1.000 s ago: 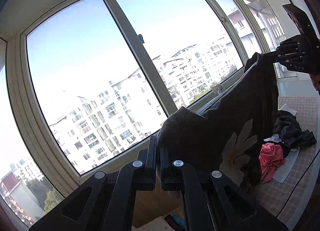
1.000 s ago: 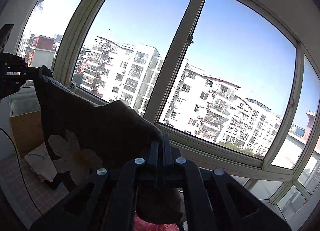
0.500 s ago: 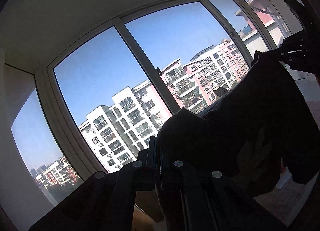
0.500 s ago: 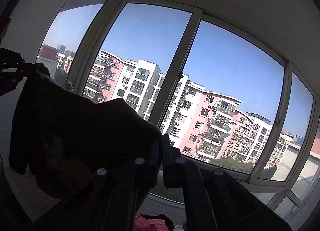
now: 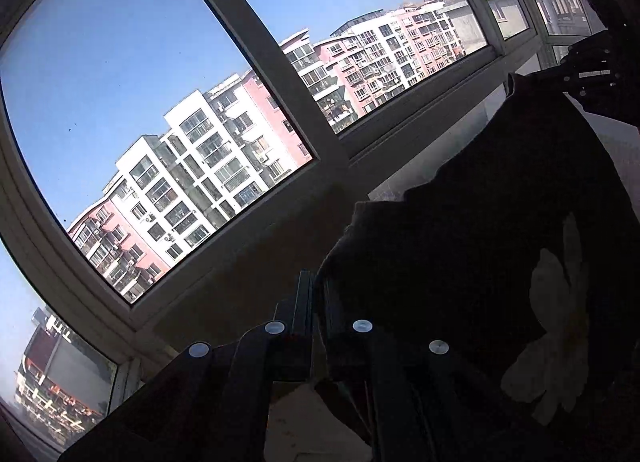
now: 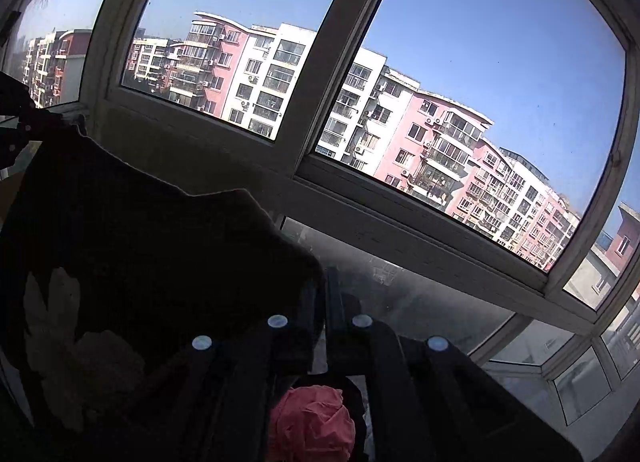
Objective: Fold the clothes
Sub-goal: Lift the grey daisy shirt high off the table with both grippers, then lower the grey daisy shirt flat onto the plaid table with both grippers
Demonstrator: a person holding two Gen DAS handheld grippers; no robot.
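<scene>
A dark garment [image 5: 460,254] with a pale flower print [image 5: 548,326] hangs in the air, stretched between my two grippers. My left gripper [image 5: 316,290] is shut on one top corner of it. My right gripper [image 6: 324,286] is shut on the other top corner; the garment [image 6: 152,246] and its print [image 6: 52,302] hang to the left in the right wrist view. The right gripper also shows at the far right of the left wrist view [image 5: 592,74], and the left gripper at the far left of the right wrist view [image 6: 16,130]. Both cameras point up at the window.
A large window [image 5: 256,74] with a white frame fills both views, apartment blocks outside. A crumpled pink cloth [image 6: 312,422] lies below my right gripper. A pale surface [image 5: 316,426] shows under my left gripper.
Both grippers have tilted and come lower with the garment still held; more window sill and wall below the glass is in view, and the pink cloth shows again.
</scene>
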